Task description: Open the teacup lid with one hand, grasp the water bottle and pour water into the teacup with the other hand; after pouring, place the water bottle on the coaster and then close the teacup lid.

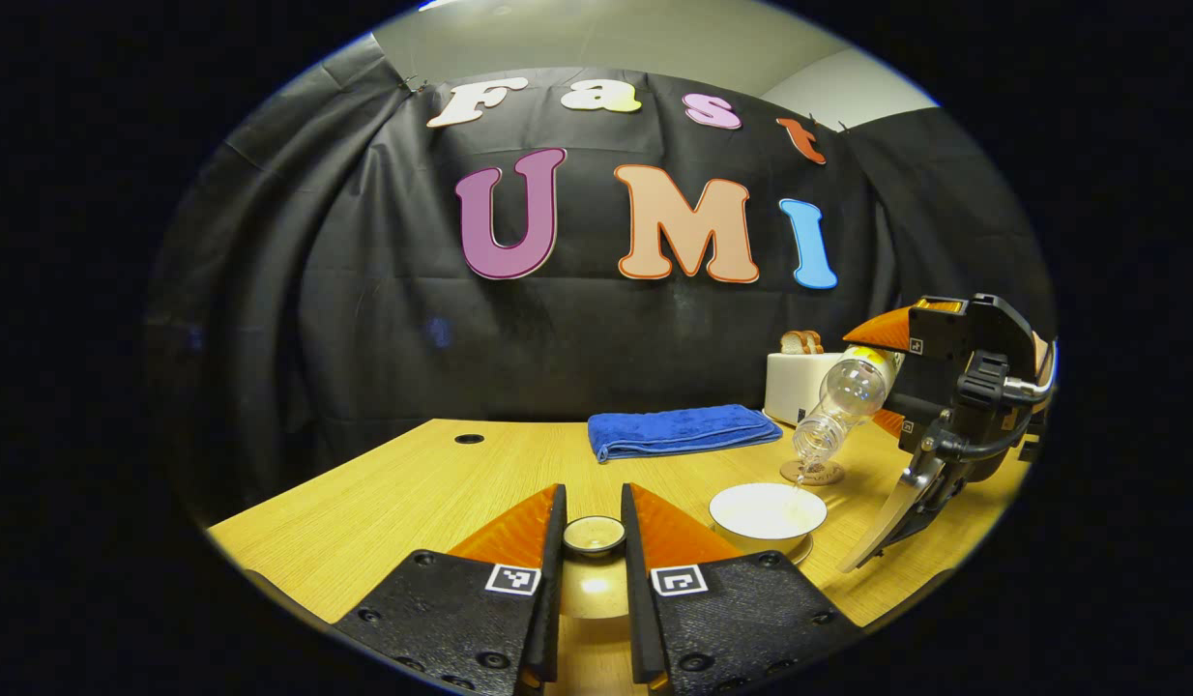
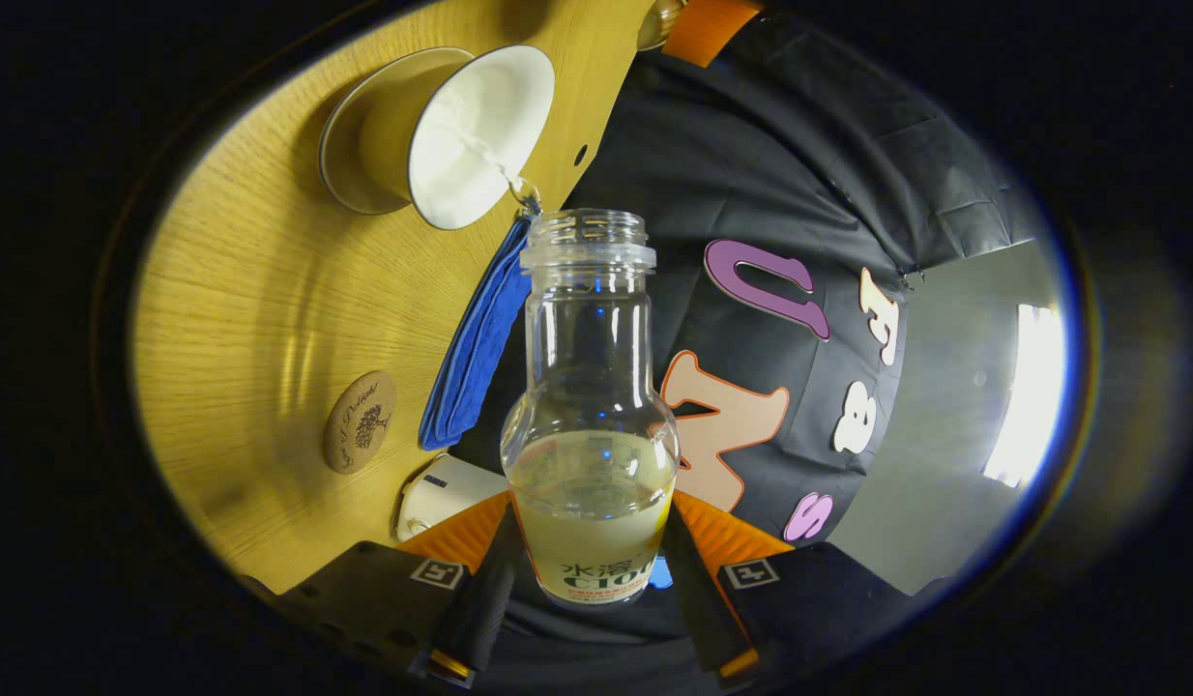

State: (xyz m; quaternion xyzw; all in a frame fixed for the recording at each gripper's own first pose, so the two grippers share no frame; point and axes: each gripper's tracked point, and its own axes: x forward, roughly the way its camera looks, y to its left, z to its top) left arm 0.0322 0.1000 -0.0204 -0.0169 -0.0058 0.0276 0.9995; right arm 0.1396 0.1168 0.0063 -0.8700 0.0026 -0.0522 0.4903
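My left gripper [image 1: 594, 503] is shut on the teacup lid [image 1: 595, 580], held a little above the table at the near edge. To its right the white teacup [image 1: 768, 510] stands uncovered on its saucer [image 1: 800, 551]. My right gripper [image 1: 872, 382] is shut on the clear water bottle [image 1: 843, 406], tilted mouth-down over the cup. In the right gripper view the bottle [image 2: 589, 406] sits between my right gripper [image 2: 592, 522] fingers, liquid pooled at its base. A thin stream runs from its mouth into the teacup [image 2: 480, 135]. The round coaster [image 2: 360, 422] lies bare on the table.
A folded blue towel [image 1: 683, 430] lies behind the cup, and a white toaster [image 1: 800, 382] with bread stands at the back right. The coaster [image 1: 812, 472] sits just behind the cup, under the bottle. A small hole [image 1: 469, 439] marks the wooden tabletop at the back left.
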